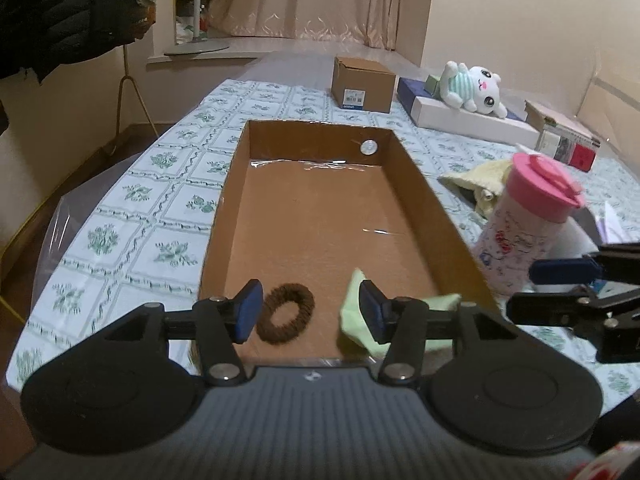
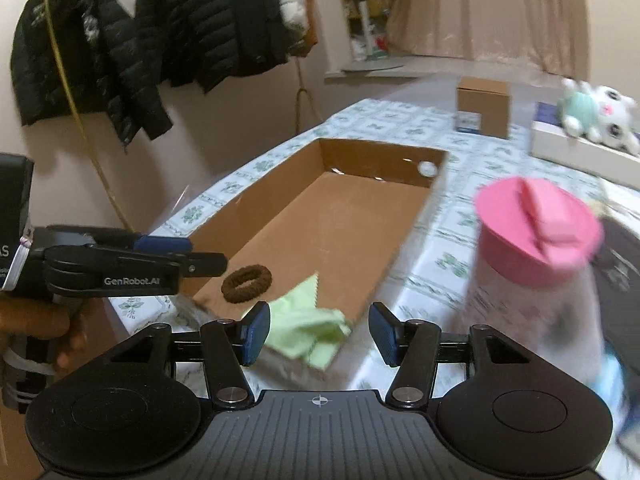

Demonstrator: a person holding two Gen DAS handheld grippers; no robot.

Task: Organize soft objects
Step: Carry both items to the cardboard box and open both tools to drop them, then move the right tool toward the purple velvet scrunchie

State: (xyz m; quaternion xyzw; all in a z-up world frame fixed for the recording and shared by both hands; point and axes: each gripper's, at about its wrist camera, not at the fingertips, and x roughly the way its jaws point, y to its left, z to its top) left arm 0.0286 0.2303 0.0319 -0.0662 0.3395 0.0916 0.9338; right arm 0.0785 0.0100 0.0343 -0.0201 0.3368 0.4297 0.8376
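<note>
Low in the left wrist frame, the left gripper (image 1: 308, 310) stands with jaws released above a brown hair tie (image 1: 285, 313) on the floor of the cardboard tray (image 1: 436, 208). The right gripper's (image 2: 318, 334) jaws are parted too, grasping nothing; the green cloth (image 2: 308, 330) seems draped over the tray's near edge at lower centre.

Both cams ride the grippers, tilted down, close over the near end of the cardboard tray (image 1: 316, 216). The right wrist view looks in from the tray's right. Both catch the tray, brown hair tie (image 2: 246, 277) and pink-lidded bottle (image 1: 532, 216).
</note>
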